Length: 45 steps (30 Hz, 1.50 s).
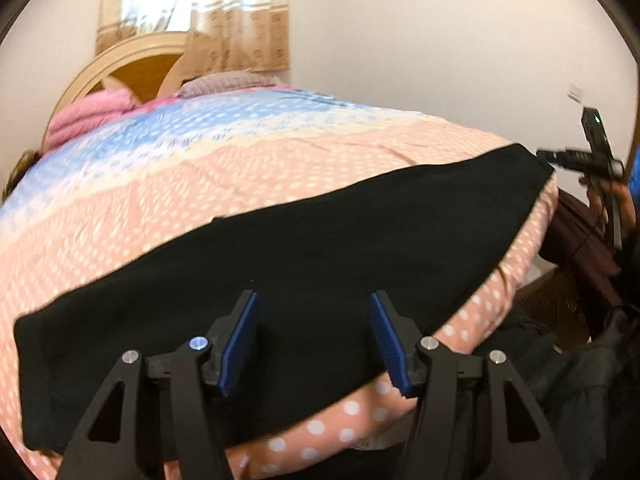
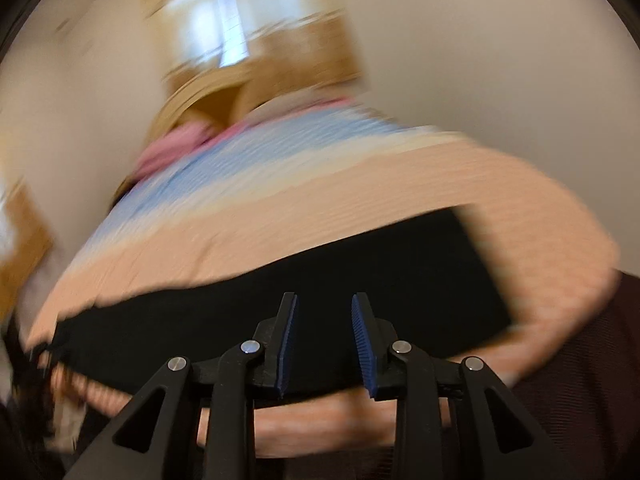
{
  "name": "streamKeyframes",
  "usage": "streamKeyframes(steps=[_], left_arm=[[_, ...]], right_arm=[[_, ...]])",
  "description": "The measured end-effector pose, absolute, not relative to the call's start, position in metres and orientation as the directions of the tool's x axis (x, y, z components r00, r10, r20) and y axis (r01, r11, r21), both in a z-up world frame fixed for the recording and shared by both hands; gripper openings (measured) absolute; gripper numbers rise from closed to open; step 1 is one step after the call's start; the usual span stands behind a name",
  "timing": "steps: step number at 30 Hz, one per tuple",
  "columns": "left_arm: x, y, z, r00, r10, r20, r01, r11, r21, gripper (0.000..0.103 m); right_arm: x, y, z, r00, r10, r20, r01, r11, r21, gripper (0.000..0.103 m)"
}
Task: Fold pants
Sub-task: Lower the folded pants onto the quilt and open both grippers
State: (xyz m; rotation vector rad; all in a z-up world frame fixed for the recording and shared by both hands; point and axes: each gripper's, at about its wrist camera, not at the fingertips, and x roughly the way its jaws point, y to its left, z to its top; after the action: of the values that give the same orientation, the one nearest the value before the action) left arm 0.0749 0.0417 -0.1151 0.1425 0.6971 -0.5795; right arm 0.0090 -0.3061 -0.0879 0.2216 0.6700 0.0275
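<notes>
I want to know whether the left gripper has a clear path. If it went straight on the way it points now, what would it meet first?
Most likely the black pants, lying flat on the dotted bedspread. The left gripper has its jaws open and empty, angled down over the cloth; how far above it they are is unclear.

A polka-dot bedspread [image 1: 200,184], pink and blue, covers the bed. Pink pillows [image 1: 92,116] lie against a wooden headboard [image 1: 132,68] under beige curtains [image 1: 236,16].
</notes>
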Motion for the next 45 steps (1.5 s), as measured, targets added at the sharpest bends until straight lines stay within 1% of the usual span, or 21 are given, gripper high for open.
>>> streamKeyframes(steps=[4,5,7,10,12,14,17,20,23,25,27,28,30,33,34,35,36,37,40,43,45], left_arm=[[0.074,0.024,-0.142,0.58,-0.42,-0.698,0.569,0.822,-0.021,0.06],[0.07,0.02,-0.147,0.582,-0.405,-0.705,0.575,0.818,0.004,0.063],[0.062,0.017,-0.15,0.607,-0.396,-0.689,0.582,0.812,0.046,0.066],[0.058,0.023,-0.151,0.585,-0.419,-0.695,0.583,0.812,0.002,0.067],[0.054,0.023,-0.151,0.585,-0.415,-0.697,0.59,0.807,0.014,0.067],[0.051,0.023,-0.147,0.586,-0.411,-0.698,0.591,0.806,0.023,0.067],[0.055,0.029,-0.136,0.621,-0.417,-0.664,0.56,0.829,0.003,0.068],[0.063,0.034,-0.133,0.656,-0.396,-0.642,0.511,0.86,-0.009,0.078],[0.074,0.037,-0.144,0.622,-0.398,-0.674,0.495,0.867,-0.055,0.078],[0.071,0.036,-0.154,0.607,-0.384,-0.696,0.501,0.864,-0.04,0.079],[0.063,0.032,-0.154,0.624,-0.373,-0.686,0.521,0.854,0.009,0.08],[0.06,0.034,-0.151,0.62,-0.382,-0.685,0.527,0.85,0.003,0.08],[0.06,0.047,-0.142,0.628,-0.398,-0.668,0.519,0.854,-0.021,0.08],[0.067,0.068,-0.133,0.688,-0.339,-0.642,0.445,0.895,0.004,0.08],[0.071,0.078,-0.13,0.711,-0.302,-0.635,0.399,0.917,0.01,0.084],[0.077,0.09,-0.128,0.735,-0.248,-0.631,0.331,0.944,0.014,0.094],[0.082,0.1,-0.127,0.748,-0.193,-0.635,0.265,0.964,0.02,0.097],[0.089,0.11,-0.129,0.753,-0.124,-0.646,0.186,0.982,0.028,0.099],[0.104,0.124,-0.14,0.723,-0.005,-0.69,0.069,0.996,0.065,0.099],[0.105,0.128,-0.148,0.707,0.005,-0.707,0.056,0.997,0.062,0.099],[0.107,0.129,-0.15,0.706,0.006,-0.709,0.047,0.997,0.055,0.1]], right_arm=[[0.034,-0.243,-0.116,0.702,0.211,-0.68,-0.102,0.975,0.196,0.03],[0.038,-0.229,-0.126,0.671,0.223,-0.707,-0.136,0.975,0.178,0.03],[0.039,-0.208,-0.148,0.601,0.226,-0.767,-0.179,0.973,0.147,0.03],[0.029,-0.193,-0.156,0.6,0.162,-0.783,-0.215,0.976,0.037,0.03],[0.026,-0.192,-0.152,0.576,0.166,-0.801,-0.223,0.974,0.041,0.03],[0.026,-0.196,-0.143,0.58,0.186,-0.793,-0.221,0.973,0.066,0.03],[0.031,-0.179,-0.13,0.617,0.232,-0.752,-0.25,0.964,0.092,0.03],[0.037,-0.149,-0.123,0.622,0.291,-0.727,-0.319,0.942,0.105,0.03],[0.045,-0.122,-0.132,0.592,0.315,-0.741,-0.379,0.921,0.089,0.03],[0.05,-0.109,-0.147,0.538,0.338,-0.772,-0.408,0.906,0.112,0.03],[0.05,-0.1,-0.162,0.494,0.325,-0.806,-0.421,0.901,0.105,0.03],[0.047,-0.096,-0.161,0.51,0.308,-0.803,-0.426,0.902,0.075,0.03],[0.047,-0.092,-0.153,0.497,0.337,-0.8,-0.441,0.892,0.101,0.03],[0.05,-0.08,-0.138,0.5,0.409,-0.763,-0.481,0.864,0.148,0.031],[0.051,-0.073,-0.135,0.505,0.415,-0.757,-0.498,0.857,0.137,0.031],[0.051,-0.063,-0.135,0.505,0.425,-0.752,-0.522,0.844,0.127,0.035],[0.052,-0.054,-0.136,0.5,0.439,-0.747,-0.542,0.831,0.125,0.038],[0.052,-0.049,-0.138,0.491,0.449,-0.747,-0.554,0.822,0.13,0.038],[0.056,-0.034,-0.157,0.437,0.448,-0.78,-0.565,0.812,0.149,0.038],[0.048,-0.033,-0.161,0.453,0.435,-0.778,-0.568,0.814,0.124,0.038],[0.052,-0.035,-0.162,0.425,0.456,-0.782,-0.554,0.814,0.174,0.038]])
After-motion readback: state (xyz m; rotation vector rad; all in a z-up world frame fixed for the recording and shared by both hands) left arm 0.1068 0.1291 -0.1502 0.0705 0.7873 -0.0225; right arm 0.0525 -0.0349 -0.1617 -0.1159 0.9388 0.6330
